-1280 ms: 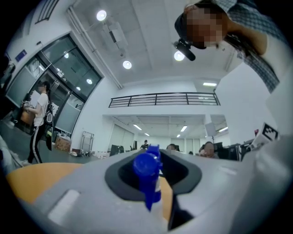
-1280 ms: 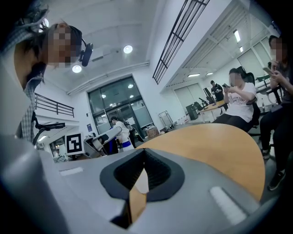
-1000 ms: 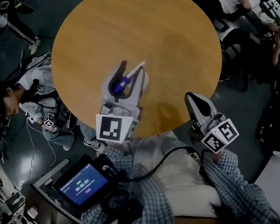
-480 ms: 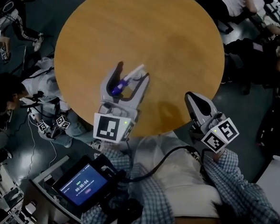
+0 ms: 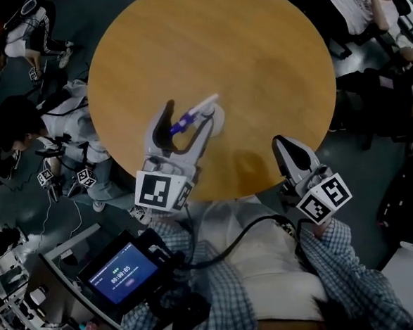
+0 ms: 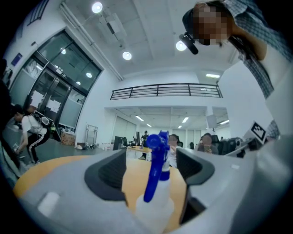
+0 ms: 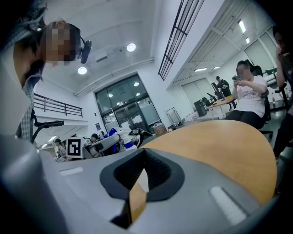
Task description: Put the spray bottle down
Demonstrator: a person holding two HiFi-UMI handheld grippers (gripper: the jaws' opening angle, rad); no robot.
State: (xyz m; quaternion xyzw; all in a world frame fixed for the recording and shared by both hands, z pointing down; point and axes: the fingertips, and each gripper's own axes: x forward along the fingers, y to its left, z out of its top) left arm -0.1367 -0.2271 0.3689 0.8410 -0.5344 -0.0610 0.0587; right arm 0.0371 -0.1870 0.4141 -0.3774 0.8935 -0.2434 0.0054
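Head view — bottle (image 5: 184, 120), inside opening left claw (image 5: 192, 112)

Seated people (image 5: 22, 126) flank a round wooden table (image 5: 255, 51); a screen (image 5: 122, 276) glows.

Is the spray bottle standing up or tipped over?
Standing up. The spray bottle has its blue sprayer head on top, white body below.

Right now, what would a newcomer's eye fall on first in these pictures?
The big round wooden table fills the head view. Over it a spray bottle with a blue head is upright between the left gripper's opening fingers, which do not press it. The right gripper hangs shut and empty at the table's near edge.
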